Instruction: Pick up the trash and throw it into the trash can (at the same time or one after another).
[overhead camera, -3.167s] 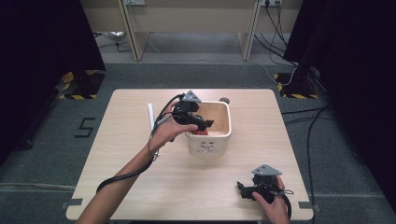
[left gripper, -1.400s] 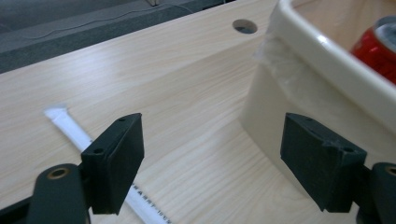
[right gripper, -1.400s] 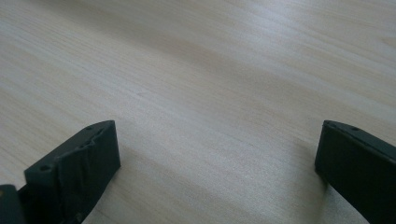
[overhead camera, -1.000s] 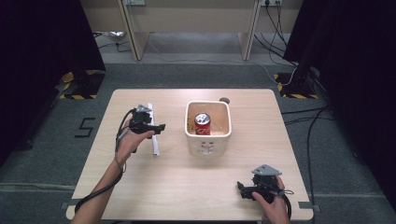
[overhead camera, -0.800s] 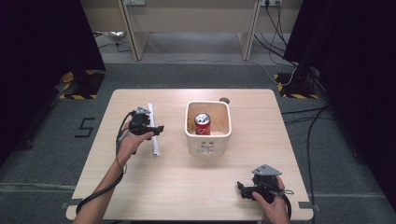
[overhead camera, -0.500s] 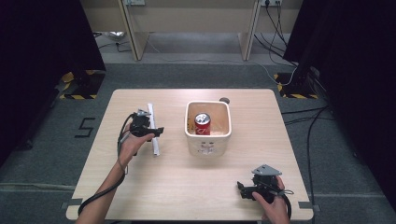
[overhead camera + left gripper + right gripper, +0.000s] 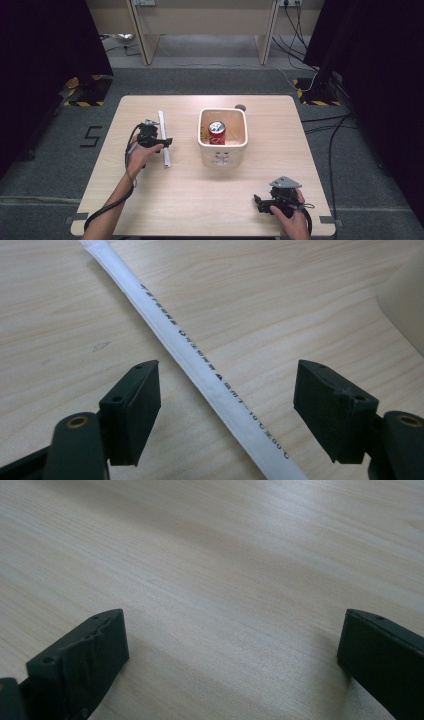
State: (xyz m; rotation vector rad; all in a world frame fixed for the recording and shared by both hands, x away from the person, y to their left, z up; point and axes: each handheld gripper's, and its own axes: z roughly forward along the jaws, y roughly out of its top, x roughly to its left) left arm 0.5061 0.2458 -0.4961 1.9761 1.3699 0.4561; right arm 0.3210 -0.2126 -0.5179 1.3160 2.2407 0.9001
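Left gripper, jaws wide, straddles a white paper-wrapped stick, possibly chopsticks or a straw, lying flat on the wooden table left of a cream tub. A red can stands inside the tub. Right gripper, jaws wide and empty, rests at the table's near right edge.

on the counter a can stands in the tub at centre; a wrapped stick lies left of it.
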